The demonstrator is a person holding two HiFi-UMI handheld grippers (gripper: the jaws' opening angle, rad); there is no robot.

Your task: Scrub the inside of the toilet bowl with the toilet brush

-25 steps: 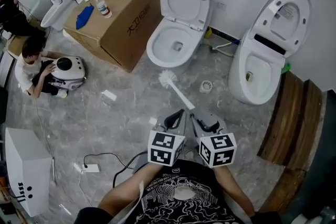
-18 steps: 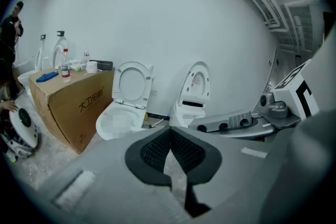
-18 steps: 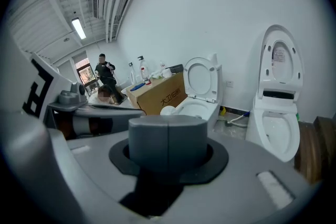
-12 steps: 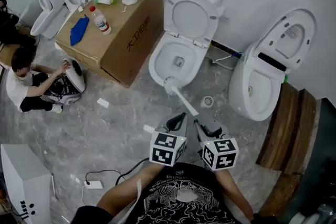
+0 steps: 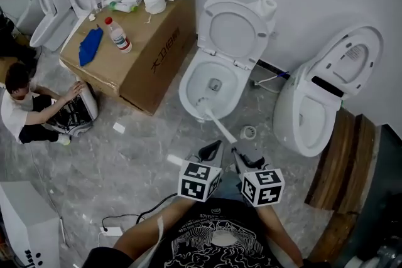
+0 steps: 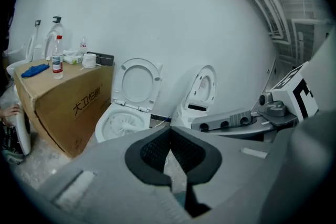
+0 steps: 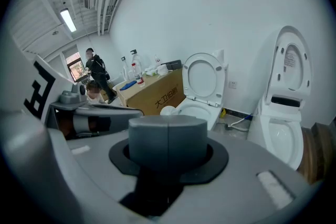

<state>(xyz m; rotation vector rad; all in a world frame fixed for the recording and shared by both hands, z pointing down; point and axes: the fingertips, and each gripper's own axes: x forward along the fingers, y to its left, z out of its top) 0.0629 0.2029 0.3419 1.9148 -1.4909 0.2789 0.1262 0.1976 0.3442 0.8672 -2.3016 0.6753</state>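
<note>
Along the far edge of the grey stone floor (image 5: 144, 147), against the white wall, the open toilet bowl (image 5: 187, 83) stands with seat and lid raised. A cardboard box (image 5: 135, 53) sits just beside it on the left, and a second toilet (image 5: 311, 113) stands near the right edge. A third toilet (image 5: 47, 22) fills the far left corner, and a person (image 5: 25, 107) sits on the floor by the left edge.

The toilet brush (image 5: 218, 123) slants from the tongs down into the bowl, its white head (image 5: 202, 103) resting against the near inner wall. The right tongs (image 5: 242, 150) are pinching the grey end of its handle, which fills the gap between the jaws in the right gripper view. The left tongs (image 6: 169, 132) hang beside them, pressed together on nothing.

The brush looks light, with a stiff plastic handle and springy bristles. Held at the very end, it makes a long lever, so the head may skid on the hard, slick glaze unless pressed firmly. The thick grey grip is the right place to hold it, since the thin white shaft would likely twist in the jaws.

By count there are three toilets for certain, and the far corner may hide another. There is one box, one brush, one small white brush holder (image 5: 249, 132) on the floor between the two nearer toilets, and one bottle (image 5: 117, 34) on the box.
</note>
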